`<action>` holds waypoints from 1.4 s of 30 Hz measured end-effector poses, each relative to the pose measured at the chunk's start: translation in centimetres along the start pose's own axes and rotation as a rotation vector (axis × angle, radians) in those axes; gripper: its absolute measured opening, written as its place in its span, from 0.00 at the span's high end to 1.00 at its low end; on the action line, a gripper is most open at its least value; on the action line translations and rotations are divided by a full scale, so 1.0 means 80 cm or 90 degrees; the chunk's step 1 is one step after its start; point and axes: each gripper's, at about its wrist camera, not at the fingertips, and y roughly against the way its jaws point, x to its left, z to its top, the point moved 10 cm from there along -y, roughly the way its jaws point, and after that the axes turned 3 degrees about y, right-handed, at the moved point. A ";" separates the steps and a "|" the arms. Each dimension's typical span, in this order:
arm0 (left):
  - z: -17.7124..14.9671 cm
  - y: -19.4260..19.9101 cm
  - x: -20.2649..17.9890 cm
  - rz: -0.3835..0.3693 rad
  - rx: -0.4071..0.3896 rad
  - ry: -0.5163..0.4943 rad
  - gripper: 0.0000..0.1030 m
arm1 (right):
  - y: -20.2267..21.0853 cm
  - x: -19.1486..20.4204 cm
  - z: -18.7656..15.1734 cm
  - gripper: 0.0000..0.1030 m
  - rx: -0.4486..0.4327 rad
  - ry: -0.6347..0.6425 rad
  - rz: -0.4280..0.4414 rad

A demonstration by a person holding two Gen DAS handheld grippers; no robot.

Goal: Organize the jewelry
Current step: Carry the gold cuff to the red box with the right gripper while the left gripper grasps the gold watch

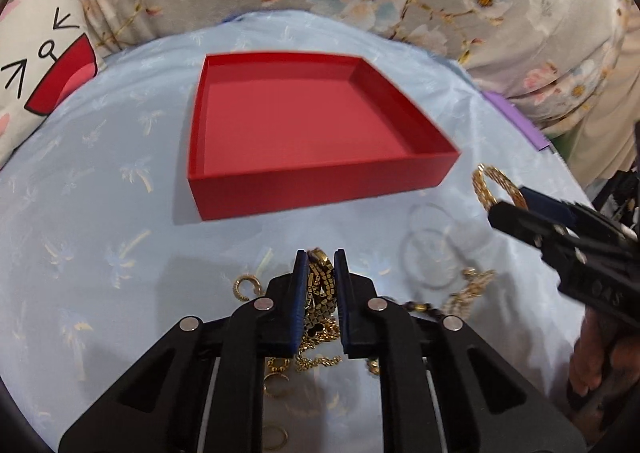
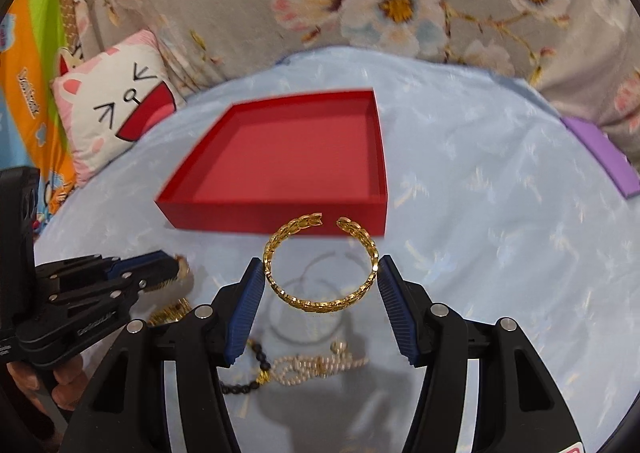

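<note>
- Nearest, the left tongs (image 1: pixel 320 259) are clamped on a bunch of gold chains (image 1: pixel 319 285); more chains trail beneath them on the blue cloth (image 1: pixel 100 181).
- The right tongs (image 2: pixel 320 273) grip an open gold bangle (image 2: pixel 320 263) by its sides, lifted above a pearl bracelet (image 2: pixel 316 367) and thin hoops (image 2: pixel 308 313).
- Beyond, the red tray (image 2: pixel 272 219) lies empty.
- Step in hand, I judge: carrying both pieces across. Next calls for clearing the near wall before letting go.

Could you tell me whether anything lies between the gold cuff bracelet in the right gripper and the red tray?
Nothing visible does. The gold cuff bracelet is clamped in the right gripper, just short of the red tray's near wall, with only bare blue cloth between them.
</note>
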 end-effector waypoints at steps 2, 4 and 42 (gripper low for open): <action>0.021 0.019 -0.002 -0.018 -0.017 -0.003 1.00 | 0.002 -0.002 0.027 0.45 -0.012 0.009 0.008; 0.051 0.032 -0.001 -0.019 -0.045 -0.012 1.00 | -0.006 -0.008 0.062 0.45 -0.026 0.010 0.013; -0.044 -0.044 0.003 0.026 0.066 -0.087 0.79 | -0.050 0.000 0.049 0.44 0.021 0.010 0.038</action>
